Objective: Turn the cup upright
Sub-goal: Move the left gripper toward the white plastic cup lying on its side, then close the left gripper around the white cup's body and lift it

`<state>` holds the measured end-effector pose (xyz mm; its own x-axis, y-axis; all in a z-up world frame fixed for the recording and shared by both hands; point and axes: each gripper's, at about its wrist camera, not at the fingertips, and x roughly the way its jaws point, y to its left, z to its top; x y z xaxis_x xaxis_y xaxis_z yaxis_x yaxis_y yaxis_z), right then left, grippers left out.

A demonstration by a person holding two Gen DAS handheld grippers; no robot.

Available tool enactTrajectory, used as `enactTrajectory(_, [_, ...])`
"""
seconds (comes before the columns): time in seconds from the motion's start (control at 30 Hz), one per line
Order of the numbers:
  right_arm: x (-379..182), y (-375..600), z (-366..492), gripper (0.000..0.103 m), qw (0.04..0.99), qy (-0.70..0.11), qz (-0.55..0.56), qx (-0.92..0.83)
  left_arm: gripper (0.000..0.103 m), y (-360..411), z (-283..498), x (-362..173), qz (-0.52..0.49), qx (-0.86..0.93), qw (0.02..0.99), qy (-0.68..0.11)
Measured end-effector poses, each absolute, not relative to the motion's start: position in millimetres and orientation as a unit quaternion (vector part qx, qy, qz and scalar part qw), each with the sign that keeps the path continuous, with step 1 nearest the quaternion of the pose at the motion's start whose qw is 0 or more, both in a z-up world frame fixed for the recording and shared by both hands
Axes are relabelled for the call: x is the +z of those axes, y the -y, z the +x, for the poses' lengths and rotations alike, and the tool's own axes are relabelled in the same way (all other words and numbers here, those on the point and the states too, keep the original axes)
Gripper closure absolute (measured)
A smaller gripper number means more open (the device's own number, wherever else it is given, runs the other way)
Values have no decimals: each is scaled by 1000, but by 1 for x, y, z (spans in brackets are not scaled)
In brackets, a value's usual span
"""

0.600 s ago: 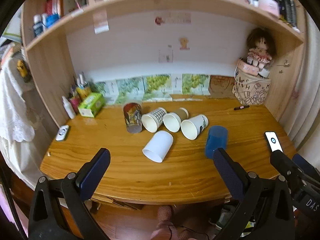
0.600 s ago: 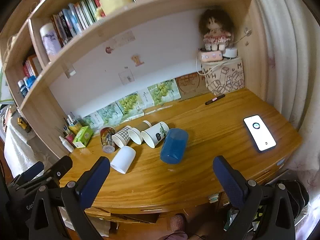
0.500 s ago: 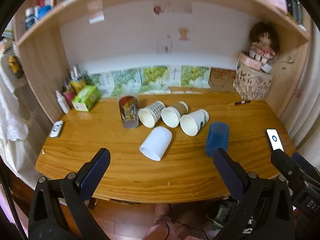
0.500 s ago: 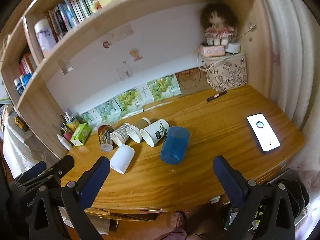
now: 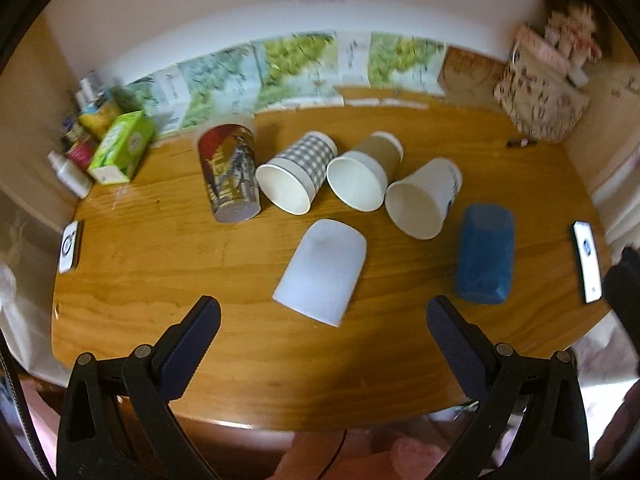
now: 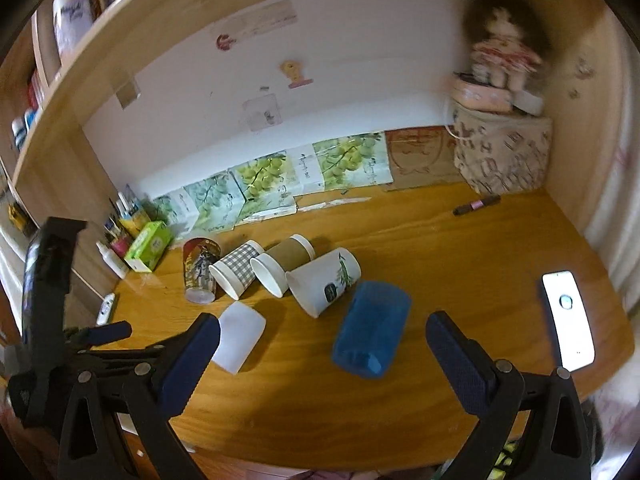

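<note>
Over the last half second both views have closed in on the counter (image 5: 160, 280): the upper shelves have slid out of the left wrist view and the cups now look larger. That reads as an approach, with no cup touched yet. Six cups lie on their sides mid-counter. The white cup (image 5: 322, 272) lies nearest the front edge, ahead of the left gripper (image 5: 320, 320), jaws wide and empty. The blue cup (image 6: 372, 328) lies before the right gripper (image 6: 322, 338), jaws equally wide.
</note>
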<state>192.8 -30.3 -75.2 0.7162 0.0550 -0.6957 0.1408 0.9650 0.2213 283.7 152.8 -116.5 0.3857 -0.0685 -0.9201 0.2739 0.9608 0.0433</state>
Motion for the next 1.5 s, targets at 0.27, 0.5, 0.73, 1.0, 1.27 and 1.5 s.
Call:
enactTrajectory(0.27, [-86, 25, 233, 0, 906, -409, 102, -31, 1, -149, 322, -154, 139, -127, 786, -589])
enactTrajectory(0.5, [-95, 18, 251, 0, 895, -436, 83, -43, 1, -141, 347, -189, 167, -151, 743, -630])
enactTrajectory(0.73, [-101, 5, 254, 0, 888, -454, 56, -44, 8, -135, 354, -210, 204, -174, 717, -644])
enactTrajectory(1.0, [-106, -2, 246, 0, 879, -470, 62, -51, 28, -127, 348, -217, 243, -219, 696, -639])
enactTrajectory(1.27, [-106, -9, 232, 0, 880, -468, 59, -61, 31, -116, 332, -216, 285, -250, 690, -617])
enactTrajectory(1.5, [-110, -23, 214, 0, 885, -464, 13, -35, 31, -111, 307, -207, 332, -308, 682, -574])
